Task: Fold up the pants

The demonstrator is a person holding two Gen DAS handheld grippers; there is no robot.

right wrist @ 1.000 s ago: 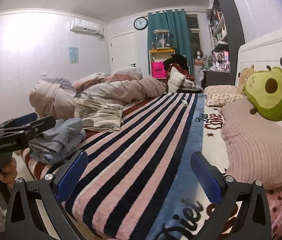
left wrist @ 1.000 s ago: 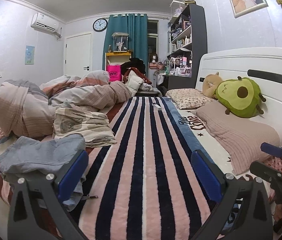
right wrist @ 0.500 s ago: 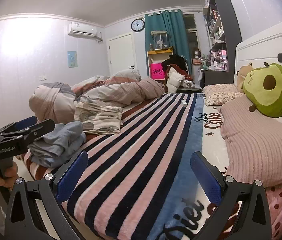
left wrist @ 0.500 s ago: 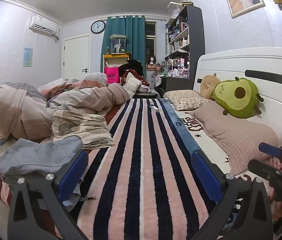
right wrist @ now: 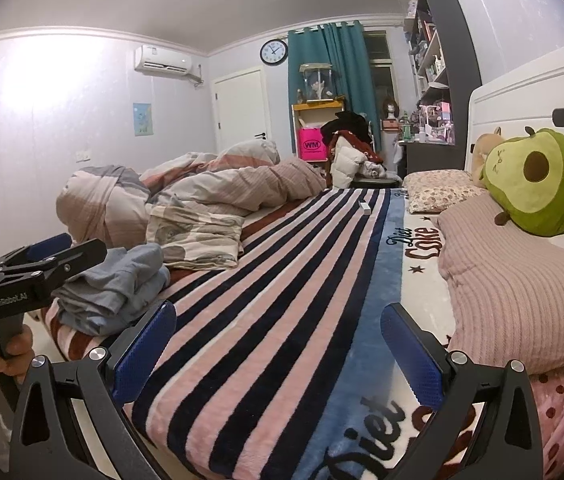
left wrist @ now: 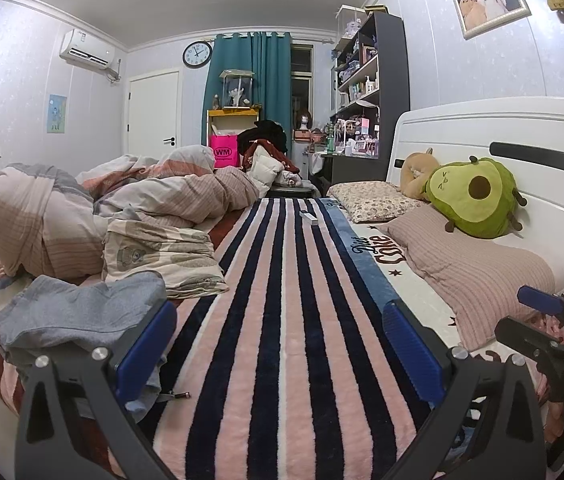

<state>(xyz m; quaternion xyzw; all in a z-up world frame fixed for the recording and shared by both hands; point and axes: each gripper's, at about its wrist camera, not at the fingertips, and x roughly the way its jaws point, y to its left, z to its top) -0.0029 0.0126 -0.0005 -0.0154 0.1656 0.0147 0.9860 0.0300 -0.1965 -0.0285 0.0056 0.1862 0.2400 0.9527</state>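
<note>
Left gripper [left wrist: 278, 348]: fingers apart, empty, beside crumpled grey pants [left wrist: 78, 316]; right gripper [right wrist: 278, 348]: apart, empty, over striped blanket [right wrist: 282, 280], likely cleared for folding.

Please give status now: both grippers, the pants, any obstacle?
Left gripper and right gripper: jaws open, empty. Grey pants crumpled at bed edge, untouched. Striped blanket ahead bare except small white box.

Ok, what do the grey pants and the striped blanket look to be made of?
Grey pants: seemingly soft matte knit, perhaps cotton jersey; they slump in limp, rounded folds. Striped blanket: plush fleece by the look, with a fuzzy nap blurring the stripe edges; the fibre cannot be told.
</note>
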